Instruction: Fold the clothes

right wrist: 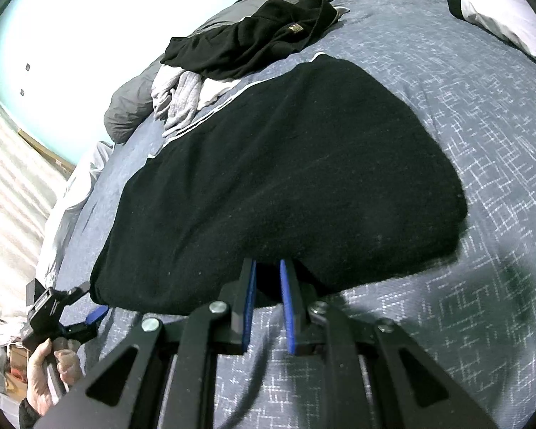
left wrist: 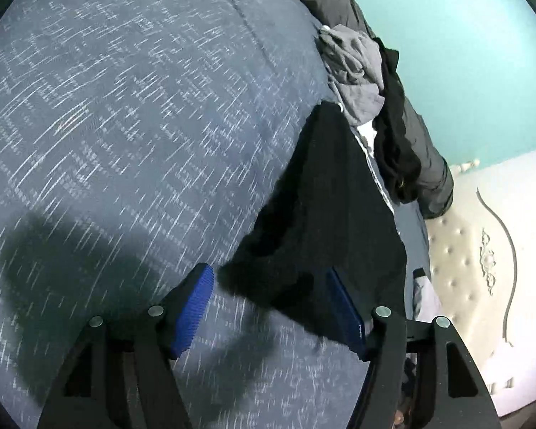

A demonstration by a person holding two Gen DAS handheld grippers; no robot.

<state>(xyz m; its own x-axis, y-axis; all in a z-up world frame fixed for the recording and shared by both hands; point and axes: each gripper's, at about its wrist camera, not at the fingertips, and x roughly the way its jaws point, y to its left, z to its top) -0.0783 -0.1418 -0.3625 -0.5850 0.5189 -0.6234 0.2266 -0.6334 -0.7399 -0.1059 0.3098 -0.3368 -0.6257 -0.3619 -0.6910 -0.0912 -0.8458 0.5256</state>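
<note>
Your left gripper [left wrist: 269, 307] has its blue-padded fingers [left wrist: 193, 312] spread wide, and the near corner of the black garment [left wrist: 325, 214] lies between them without being pinched. From the right wrist view you can see this same gripper at the far left edge, your left hand [right wrist: 44, 375] around its handle, its tip just beside the garment's left corner.

The black garment [right wrist: 278, 175] is one piece, laid flat on the blue patterned bedspread [left wrist: 125, 107], with white stripes along its far-left edge. No writing on it can be read.

Your right gripper [right wrist: 268, 286] sits at the garment's near edge. Its fingers are close together with a narrow gap, and the hem sits in that gap; you cannot tell whether they actually pinch the cloth.

Beyond the garment lies a pile of three visible pieces: a crumpled grey garment [right wrist: 182, 96], something white beneath it, and a second black garment [right wrist: 246, 43] on top carrying a small gold label [right wrist: 293, 28], too small to read. A rolled grey duvet [right wrist: 132, 107] runs behind the pile. At far right one white pillow with a black edge [right wrist: 500, 18] rests on the bedspread.
</note>
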